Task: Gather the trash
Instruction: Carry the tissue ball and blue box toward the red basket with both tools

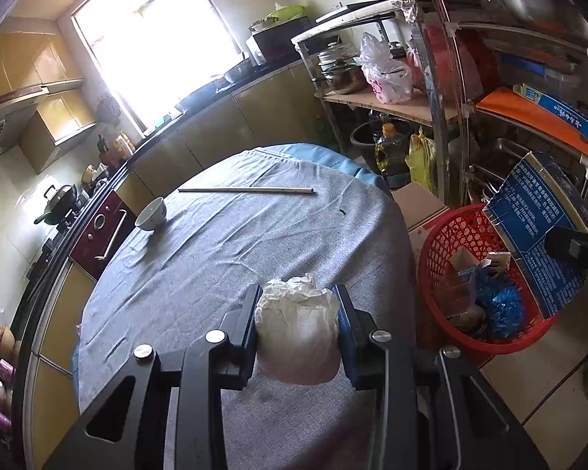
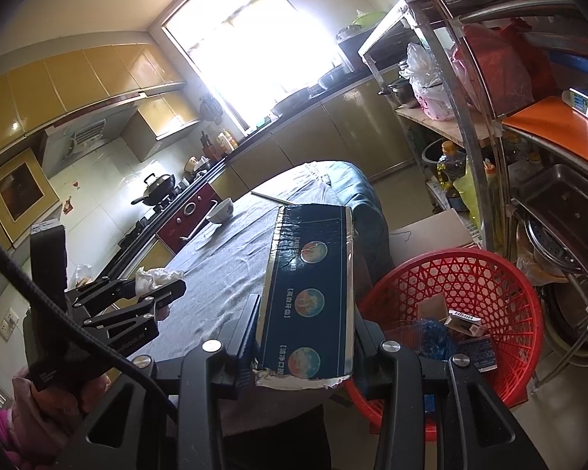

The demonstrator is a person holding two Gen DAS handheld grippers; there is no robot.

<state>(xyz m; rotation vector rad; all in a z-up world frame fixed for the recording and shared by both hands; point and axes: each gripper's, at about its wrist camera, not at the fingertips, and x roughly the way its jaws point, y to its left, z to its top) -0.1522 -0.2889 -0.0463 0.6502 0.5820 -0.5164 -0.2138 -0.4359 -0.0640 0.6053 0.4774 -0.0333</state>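
Trash is in hand on both sides, so the step looks like the carry to the red basket (image 2: 486,274) on the floor just beside the desk (image 1: 223,243). The left gripper (image 1: 298,313) has its 2 fingers closed on a crumpled white paper wad (image 1: 298,329), held above the grey cloth near the desk's front edge. The right gripper (image 2: 305,337) clamps a flattened dark blue carton (image 2: 309,293) with silver edges, poised between desk and basket, its far end up.

Next, I judge, each gripper must swing over the basket rim and open; the long carton may need tilting to drop in rather than rest across the rim.

A bowl (image 1: 151,213) and chopsticks (image 1: 247,190) lie on the desk. The basket already holds small boxes and something blue, too jumbled to name, and the carton hides part of its inside in the left view.
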